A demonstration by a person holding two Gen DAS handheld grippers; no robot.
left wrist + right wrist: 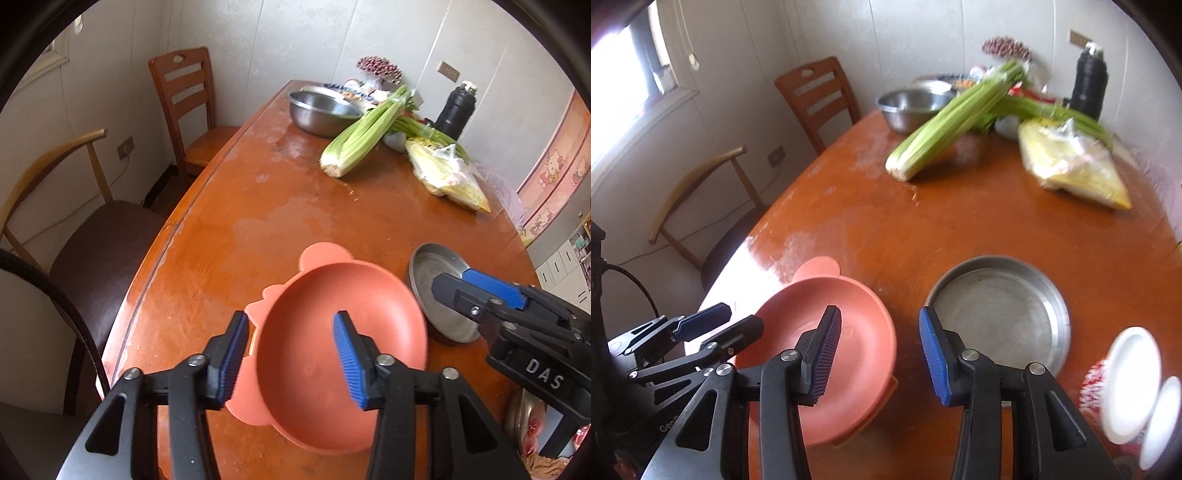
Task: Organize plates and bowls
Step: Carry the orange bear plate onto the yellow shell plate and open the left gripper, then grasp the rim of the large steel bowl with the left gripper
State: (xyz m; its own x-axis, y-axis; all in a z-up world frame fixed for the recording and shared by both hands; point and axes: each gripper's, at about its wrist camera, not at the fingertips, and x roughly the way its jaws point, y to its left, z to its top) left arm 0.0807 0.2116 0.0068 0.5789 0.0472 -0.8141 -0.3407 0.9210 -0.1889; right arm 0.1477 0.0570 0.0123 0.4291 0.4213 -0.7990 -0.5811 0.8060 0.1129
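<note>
A salmon-pink bowl point(314, 295) with ear-shaped tabs sits on the wooden table point(258, 203) near its front edge. My left gripper point(291, 350) hangs open just above the bowl's left rim, one pad over the tab and the other over the hollow, neither pressing on it. A shallow metal plate point(997, 306) lies right of the pink bowl point(798, 306). My right gripper point(881, 354) is open above the gap between the two dishes, with its left pad over the bowl's right edge. In the left wrist view, the right gripper point(452, 284) reaches over the metal plate point(432, 266).
At the far end of the table lie a steel mixing bowl point(321, 110), celery point(362, 136), a bag of yellow food point(447, 173) and a black flask point(454, 110). Two chairs point(192, 103) stand along the left side. White lidded containers point(1130, 376) stand at the near right.
</note>
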